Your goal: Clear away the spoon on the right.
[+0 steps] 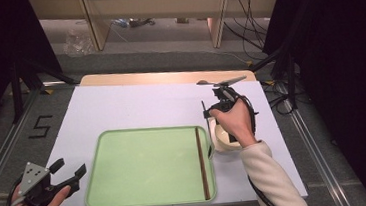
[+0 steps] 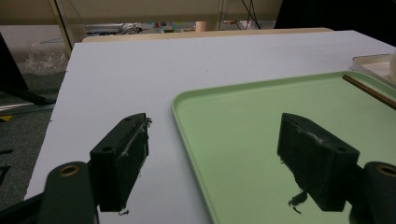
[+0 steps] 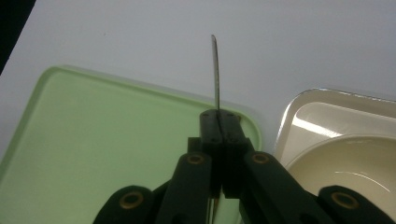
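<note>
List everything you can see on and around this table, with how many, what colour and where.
Tray: one, pale green, on the table's near middle.
Chopstick: one, dark brown, lying inside the tray along its right edge.
Thin dark stick: one, clamped in the right gripper, over the tray's far right corner.
Bowl: one, cream, in a cream dish right of the tray.
Table: one, white top.
Left gripper: black, jaws open, left of the tray.
Right gripper: black, jaws shut on the stick.

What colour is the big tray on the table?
The tray is light green, with a plain surface; the high view shows it best.
</note>
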